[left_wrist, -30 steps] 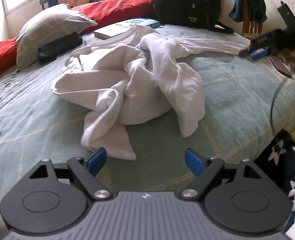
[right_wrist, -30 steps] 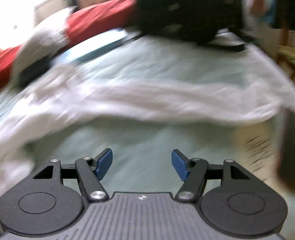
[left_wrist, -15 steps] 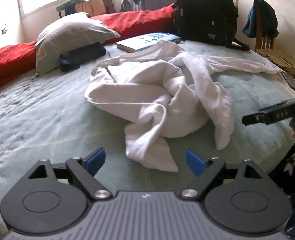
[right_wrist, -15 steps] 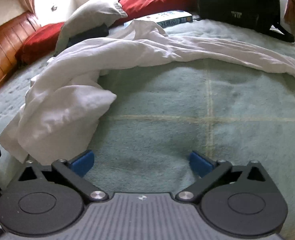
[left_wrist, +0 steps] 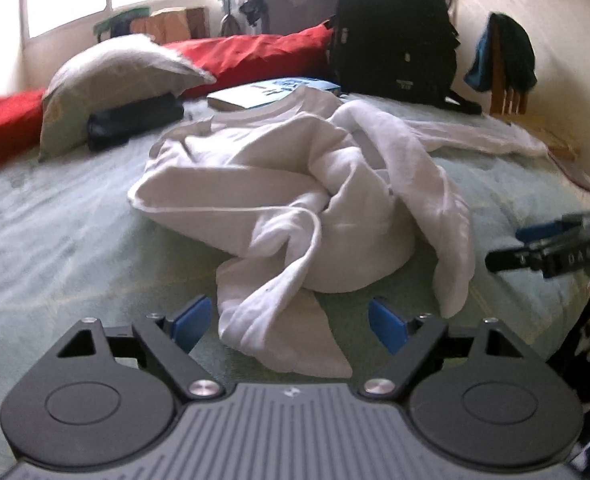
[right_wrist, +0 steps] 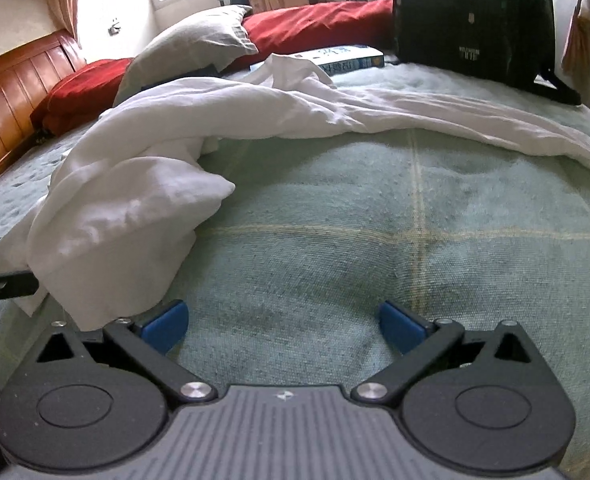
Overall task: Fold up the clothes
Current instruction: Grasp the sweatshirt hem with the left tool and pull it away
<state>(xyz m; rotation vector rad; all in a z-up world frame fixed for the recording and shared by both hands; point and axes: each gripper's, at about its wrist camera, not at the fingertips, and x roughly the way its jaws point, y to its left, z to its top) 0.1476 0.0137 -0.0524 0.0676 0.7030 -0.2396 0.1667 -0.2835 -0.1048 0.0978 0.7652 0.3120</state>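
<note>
Both grippers hovered low over the bed [right_wrist: 335, 240], fingers spread wide, empty. The left gripper [left_wrist: 289, 322] straddled the crumpled white shirt [left_wrist: 295, 200]; the right gripper [right_wrist: 281, 328] sat just beside it.

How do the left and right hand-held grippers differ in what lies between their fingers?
The left hand-held gripper has a tail of the white garment between its open fingers; the right hand-held gripper frames only bare green bedspread, the garment off beside its left finger. Both are open, holding nothing.
</note>
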